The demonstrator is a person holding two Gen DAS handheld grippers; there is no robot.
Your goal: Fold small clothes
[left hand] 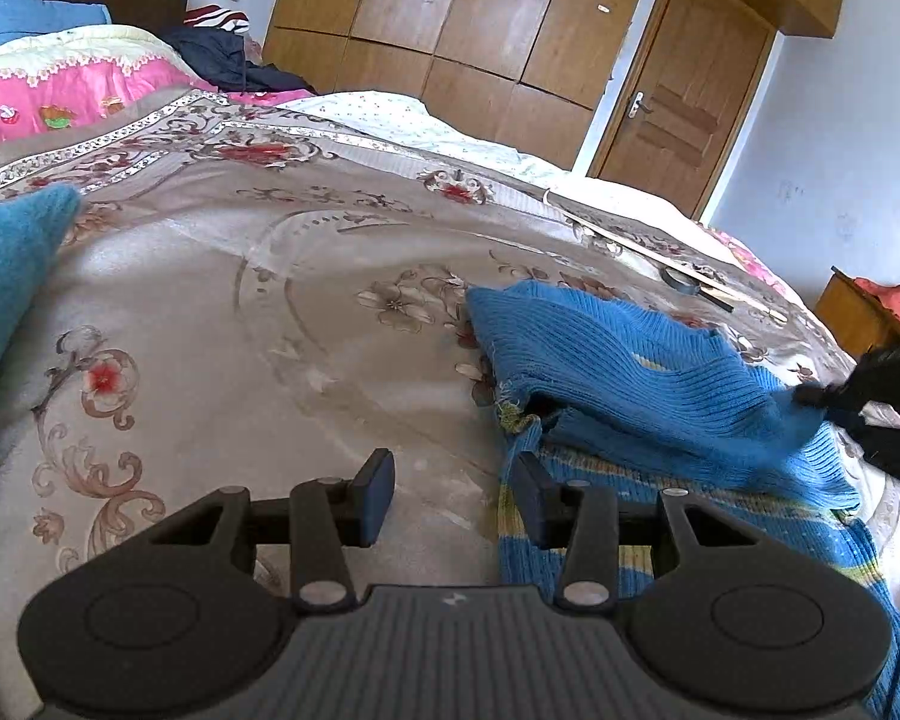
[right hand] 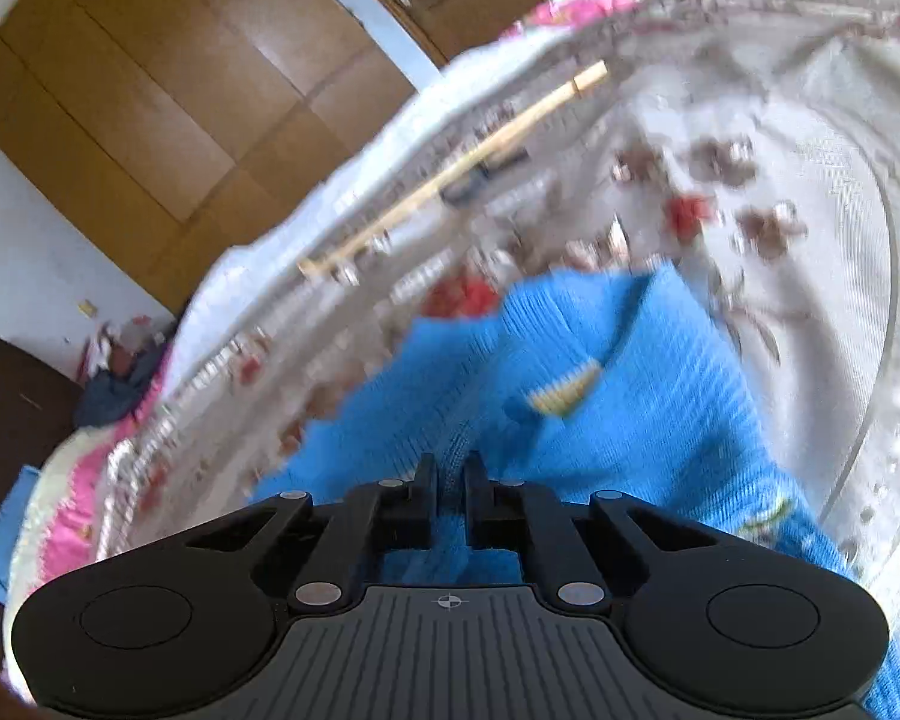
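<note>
Two grippers work over a bed covered by a flowered quilt [left hand: 240, 312]. At the bottom centre of the left wrist view, the left gripper [left hand: 453, 489] has its jaws parted about halfway with nothing between them; its right finger [left hand: 534, 498] sits at the edge of a blue knitted sweater [left hand: 630, 372] with pale yellow stripes, which lies on the quilt in the lower right of that frame, one layer folded over another. At the right edge of that view the right gripper [left hand: 810, 393] pinches a blue fold of the sweater. In the blurred right wrist view, the right gripper [right hand: 449, 480] shows its jaws nearly together with blue knit bunched between them. A wooden stick [right hand: 450, 174] lies on the quilt in the upper middle, and a wooden wardrobe [left hand: 450, 18] fills the top of the left wrist view.
</note>
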